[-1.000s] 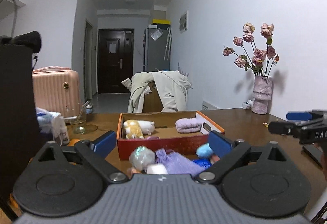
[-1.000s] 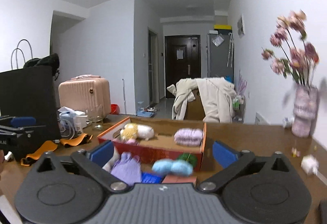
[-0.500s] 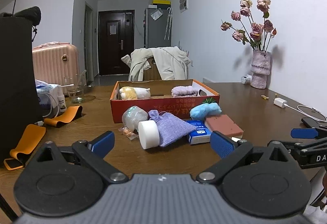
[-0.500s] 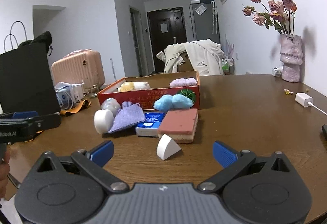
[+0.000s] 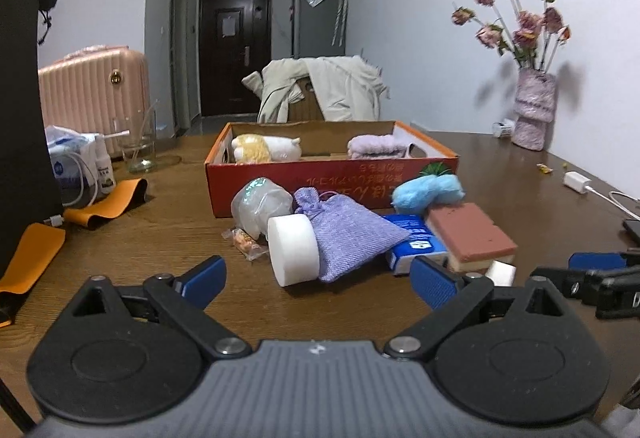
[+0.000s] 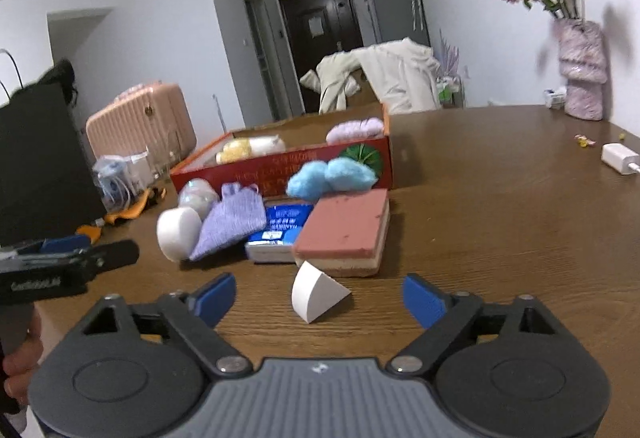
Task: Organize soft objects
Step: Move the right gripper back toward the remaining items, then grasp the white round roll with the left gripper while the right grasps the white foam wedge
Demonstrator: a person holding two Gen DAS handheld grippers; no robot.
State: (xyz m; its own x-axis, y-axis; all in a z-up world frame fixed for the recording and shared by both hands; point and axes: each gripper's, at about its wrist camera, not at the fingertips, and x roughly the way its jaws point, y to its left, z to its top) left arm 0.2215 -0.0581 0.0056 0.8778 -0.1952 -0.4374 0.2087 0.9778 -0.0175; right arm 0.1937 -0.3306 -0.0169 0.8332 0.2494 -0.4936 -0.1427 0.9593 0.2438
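On the brown table lies a pile: a white foam cylinder [image 5: 294,248], a lilac cloth pouch [image 5: 346,230], a blue fluffy puff [image 5: 428,188], a pink sponge block [image 5: 470,234] and a white wedge sponge [image 6: 316,290]. Behind stands a red box [image 5: 332,182] holding a yellow-white plush [image 5: 260,148] and a lilac towel [image 5: 376,148]. My left gripper [image 5: 320,278] is open just short of the cylinder and pouch. My right gripper [image 6: 318,300] has the wedge between its blue fingers; its jaws are closing, pads apart from it.
A blue tissue pack [image 6: 278,234] and a clear bag [image 5: 260,208] lie in the pile. Orange straps [image 5: 108,206], a glass [image 5: 138,150] and a black bag [image 5: 20,126] stand left. A vase of roses [image 5: 532,114] and a charger [image 5: 578,182] are at the right.
Both grippers have come down toward the table, so the pile now looks larger and closer. The right gripper's fingers have narrowed around the white wedge.
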